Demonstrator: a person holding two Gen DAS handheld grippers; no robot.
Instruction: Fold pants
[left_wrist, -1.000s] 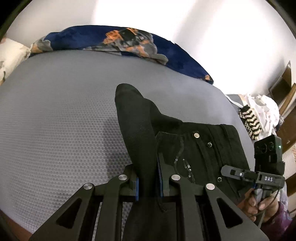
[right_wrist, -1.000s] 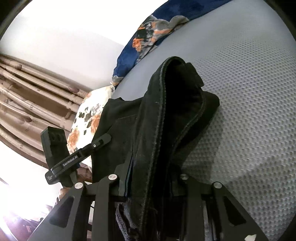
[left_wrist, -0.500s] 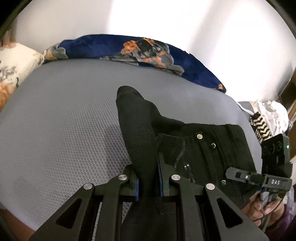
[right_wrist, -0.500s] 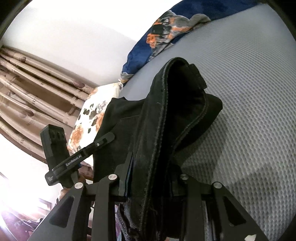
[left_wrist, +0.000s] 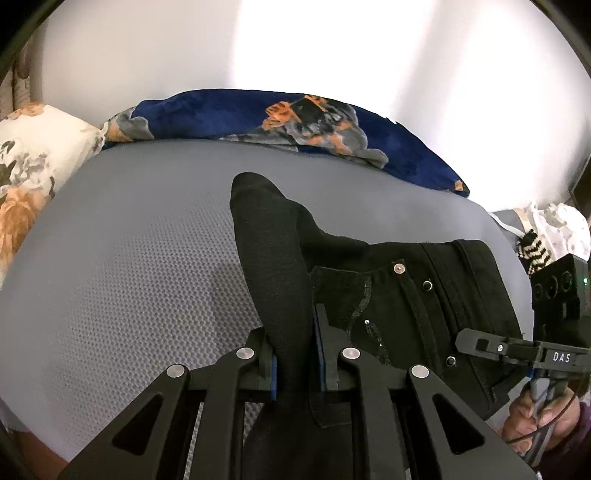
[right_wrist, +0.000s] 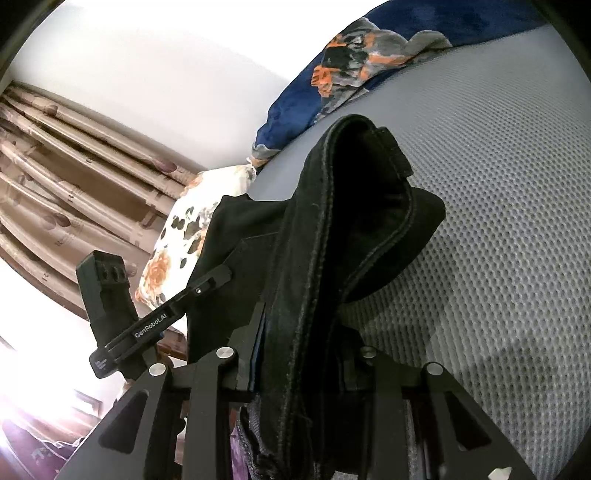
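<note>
Both tongs, left tongs (left_wrist: 295, 354) and right tongs (right_wrist: 306, 354), are closed on the black pants (left_wrist: 424, 295) above the bed (left_wrist: 129, 258), so the folding seems only begun.

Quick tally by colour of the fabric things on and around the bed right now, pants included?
Black: 1, the pants, clamped by both the left gripper and the right gripper.
Navy with orange print: 1, the blanket.
White with floral print: 1, the pillow.
Grey: 1, the mattress cover.
Total: 4
</note>
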